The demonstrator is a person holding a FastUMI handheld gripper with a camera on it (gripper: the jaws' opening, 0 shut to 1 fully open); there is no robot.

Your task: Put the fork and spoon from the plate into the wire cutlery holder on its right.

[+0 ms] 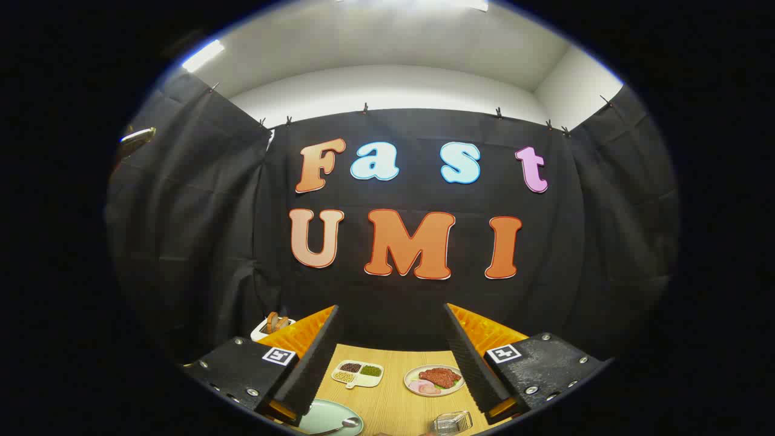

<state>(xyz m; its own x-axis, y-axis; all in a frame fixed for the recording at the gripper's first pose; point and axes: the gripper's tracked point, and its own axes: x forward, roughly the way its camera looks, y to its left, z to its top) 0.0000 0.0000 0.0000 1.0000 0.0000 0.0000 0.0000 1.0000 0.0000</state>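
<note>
My gripper [392, 354] is held high above the wooden table [393, 399], its two fingers wide open with nothing between them. Low between the fingers, close to the left one, lies a pale green plate [324, 415] with a spoon [345, 424] resting on it; the fork I cannot make out. To the plate's right, near the right finger, stands the wire cutlery holder [453, 422], only its top rim showing.
Farther back on the table sit a small divided dish of beans [358, 373] and a plate of meat [434, 380]. A white dish holding brown pieces [271, 326] sits beyond the left finger. Black cloth walls close the booth.
</note>
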